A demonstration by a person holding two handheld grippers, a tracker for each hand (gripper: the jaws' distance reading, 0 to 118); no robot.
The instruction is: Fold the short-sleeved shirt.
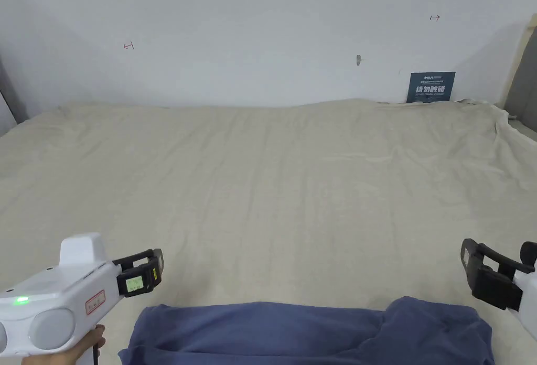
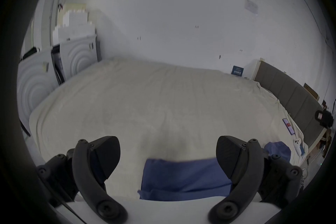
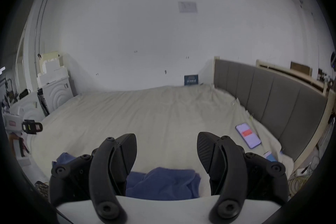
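Head view: a blue shirt [image 1: 309, 332] lies at 6 o'clock on the near edge of the bed [image 1: 272, 182], its left part flat and its right end bunched into a soft mound. The left gripper [image 1: 149, 271] hovers at 8 o'clock, just above and beside the shirt's left end, and the right gripper [image 1: 474, 269] hovers at 4 o'clock over the bunched end; neither touches the cloth. In each gripper view the jaws stand spread apart with nothing between them, the shirt showing below the gap. A phone [image 3: 248, 136] lies at 3 o'clock on the sheet near the grey headboard [image 3: 272, 106], well apart from the shirt. Judged from this layout, the fold has not begun and the garment needs spreading first. Risks: a pinch taken on the mound may catch several layers at once, so the shirt would lift as a clump instead of opening; a deep bite may also catch the loose bed sheet; and, lying so close to the bed's edge, the shirt may slide off if dragged nearward.
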